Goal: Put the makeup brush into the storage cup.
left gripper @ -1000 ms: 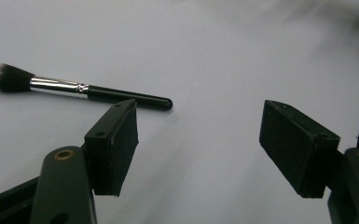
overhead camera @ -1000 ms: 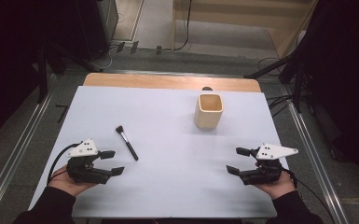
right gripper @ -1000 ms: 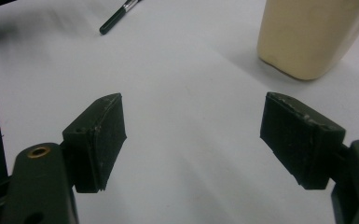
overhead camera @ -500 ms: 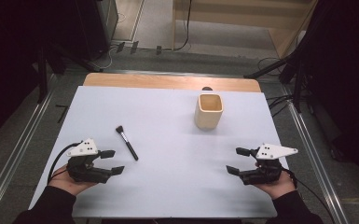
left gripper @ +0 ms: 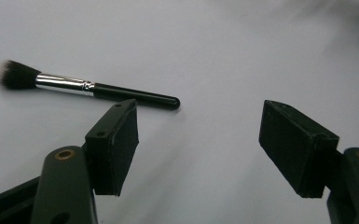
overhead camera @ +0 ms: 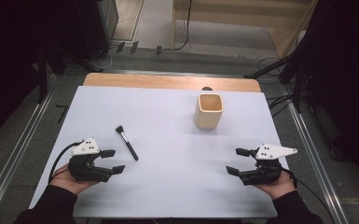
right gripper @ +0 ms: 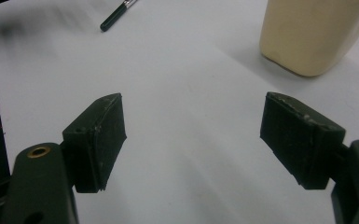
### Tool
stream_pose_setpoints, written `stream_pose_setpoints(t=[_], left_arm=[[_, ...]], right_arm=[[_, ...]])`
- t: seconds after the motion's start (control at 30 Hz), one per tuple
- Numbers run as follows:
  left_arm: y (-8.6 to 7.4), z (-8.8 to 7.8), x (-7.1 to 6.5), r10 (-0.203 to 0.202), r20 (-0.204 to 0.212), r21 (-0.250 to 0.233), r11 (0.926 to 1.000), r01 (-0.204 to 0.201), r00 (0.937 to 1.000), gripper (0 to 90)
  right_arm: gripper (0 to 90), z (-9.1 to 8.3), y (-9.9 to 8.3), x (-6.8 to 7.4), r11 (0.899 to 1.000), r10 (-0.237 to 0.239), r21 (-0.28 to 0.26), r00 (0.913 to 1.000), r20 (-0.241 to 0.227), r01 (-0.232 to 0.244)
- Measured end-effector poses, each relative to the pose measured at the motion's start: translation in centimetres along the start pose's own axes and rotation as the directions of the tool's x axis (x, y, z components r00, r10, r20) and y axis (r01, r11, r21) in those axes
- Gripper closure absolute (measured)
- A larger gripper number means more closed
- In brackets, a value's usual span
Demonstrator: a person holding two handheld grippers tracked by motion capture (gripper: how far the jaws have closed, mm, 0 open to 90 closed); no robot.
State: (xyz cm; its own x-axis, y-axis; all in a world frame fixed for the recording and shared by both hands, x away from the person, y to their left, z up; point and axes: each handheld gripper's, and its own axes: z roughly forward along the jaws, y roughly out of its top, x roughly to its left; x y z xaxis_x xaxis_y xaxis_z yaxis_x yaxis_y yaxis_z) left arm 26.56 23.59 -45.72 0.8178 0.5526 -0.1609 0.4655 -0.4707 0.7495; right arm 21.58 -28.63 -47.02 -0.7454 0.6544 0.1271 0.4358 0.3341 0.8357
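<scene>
- Brush (overhead camera: 126, 142) lies flat on the white table (overhead camera: 168, 116) in the high view, left of centre, with its bristle end pointing away from the person. The left gripper (overhead camera: 113, 161) rests just beside the handle end, not touching it, and its jaws are spread. The right gripper (overhead camera: 238, 161) rests near the right edge, also spread and holding nothing. The beige cup (overhead camera: 209, 111) stands upright, well apart from the brush.
- Compared with half a second ago and one second ago, nothing has moved: both hands and the brush keep the same places. I judge that the work has not started and a reach for the brush comes first.
- Left gripper view: the brush (left gripper: 91, 87) lies just beyond the left jaw, outside the wide gap.
- Right gripper view: jaws are wide apart over bare table; the cup (right gripper: 310, 32) is ahead on the right, and the brush handle tip (right gripper: 114, 17) is far off.
</scene>
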Motion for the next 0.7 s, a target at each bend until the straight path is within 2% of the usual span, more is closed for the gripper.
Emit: stream_pose_setpoints(t=[0.17,0.33,0.43,0.7], left_arm=[[0.1,0.1,0.1,-0.011,-0.008,-0.002,0.9999,0.011,0.9999,29.5],[0.3,0.1,0.2,0.007,-0.013,-0.005,1.0,-0.007,0.9999,29.5],[0.6,0.1,0.5,0.0,0.0,-0.016,0.9999,0.0,1.0,29.5],[2.7,0.3,1.2,0.048,-0.003,-0.029,0.9984,-0.048,0.9988,29.2]], right_arm=[[23.3,0.0,0.0,0.0,1.0,0.0,0.0,1.0,-0.002,0.0],[23.3,0.0,0.0,0.0,1.0,-0.001,0.001,1.0,-0.002,0.001],[23.3,0.0,0.0,0.0,1.0,0.001,-0.001,1.0,-0.003,-0.001],[23.3,0.0,0.0,0.1,1.0,0.001,0.0,1.0,-0.007,-0.001]])
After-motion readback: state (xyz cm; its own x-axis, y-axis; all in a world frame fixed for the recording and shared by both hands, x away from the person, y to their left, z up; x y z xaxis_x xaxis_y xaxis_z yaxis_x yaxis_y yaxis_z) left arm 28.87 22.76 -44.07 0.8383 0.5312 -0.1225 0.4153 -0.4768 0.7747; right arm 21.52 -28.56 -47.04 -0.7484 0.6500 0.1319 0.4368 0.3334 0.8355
